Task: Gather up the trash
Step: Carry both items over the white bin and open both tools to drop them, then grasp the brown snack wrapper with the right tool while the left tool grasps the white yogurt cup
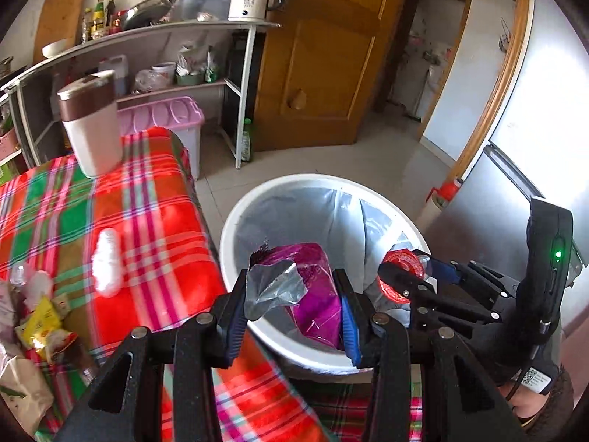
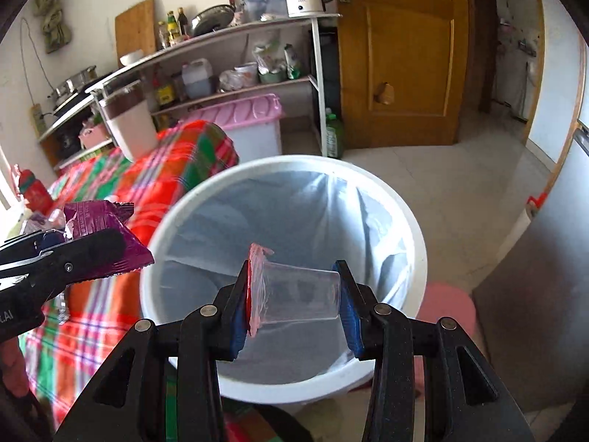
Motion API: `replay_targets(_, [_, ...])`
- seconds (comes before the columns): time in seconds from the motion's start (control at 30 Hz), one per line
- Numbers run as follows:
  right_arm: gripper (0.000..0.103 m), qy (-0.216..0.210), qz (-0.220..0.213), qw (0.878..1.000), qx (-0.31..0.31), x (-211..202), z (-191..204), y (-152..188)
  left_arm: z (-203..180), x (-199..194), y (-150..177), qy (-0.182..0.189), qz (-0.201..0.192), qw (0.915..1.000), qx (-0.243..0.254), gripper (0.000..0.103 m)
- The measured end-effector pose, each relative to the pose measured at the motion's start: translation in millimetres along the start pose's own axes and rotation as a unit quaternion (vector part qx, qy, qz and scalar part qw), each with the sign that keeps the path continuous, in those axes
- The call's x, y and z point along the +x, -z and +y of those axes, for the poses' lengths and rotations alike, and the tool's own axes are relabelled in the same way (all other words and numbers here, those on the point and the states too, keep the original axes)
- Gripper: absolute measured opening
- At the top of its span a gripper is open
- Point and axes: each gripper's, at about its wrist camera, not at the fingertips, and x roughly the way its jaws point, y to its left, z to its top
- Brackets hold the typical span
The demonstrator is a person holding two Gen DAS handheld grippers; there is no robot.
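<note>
My left gripper (image 1: 292,294) is shut on a purple snack wrapper (image 1: 316,294) with a torn silver end, held above the near side of a white trash bin (image 1: 235,228) lined with a clear bag. To its right, my right gripper (image 1: 416,269) hangs over the same bin. In the right wrist view that gripper (image 2: 294,287) is shut on a clear plastic cup (image 2: 298,294) lying sideways, its red foil lid against the left pad, over the bin's mouth (image 2: 416,235). The left gripper (image 2: 73,243) with the wrapper (image 2: 99,221) shows at the left edge.
A table with a red plaid cloth (image 1: 147,202) stands left of the bin. It carries a brown-topped canister (image 1: 92,129), a white tissue (image 1: 106,261) and a heap of wrappers (image 1: 36,324). A pink-lidded box (image 1: 165,114), metal shelves, a wooden door and a fridge (image 1: 515,184) surround the floor.
</note>
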Motion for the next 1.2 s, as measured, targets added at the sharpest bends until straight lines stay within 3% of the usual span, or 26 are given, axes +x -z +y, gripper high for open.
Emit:
replay_targets(0.2, [0.043,0.02,0.014,1.0,-0.005,16,-10,0,-5,20,-1,-0.006,0.023,0.9997,0.005,0.046])
replay_targets(0.37, [0.044,0.027,0.018,0.999,-0.011,15,-13,1,-1,26,0,-0.006,0.03,0.9995,-0.004,0.06])
replay_targets(0.5, [0.057,0.027,0.017,0.999,-0.008,13,-12,2,3,26,0,-0.008,0.029,0.9995,-0.008,0.067])
replay_targets(0.7, [0.058,0.025,0.0,1.0,-0.005,-2,-3,-1,8,5,3,-0.012,0.008,0.9999,-0.005,0.072])
replay_targets(0.93, [0.064,-0.032,-0.047,0.998,-0.004,-35,27,-5,38,-44,22,-0.054,-0.032,0.9976,-0.028,0.075])
replay_targets(1.2, [0.066,-0.112,-0.071,0.991,-0.036,-52,93,0,98,-105,56,-0.126,-0.067,0.9868,-0.076,0.077])
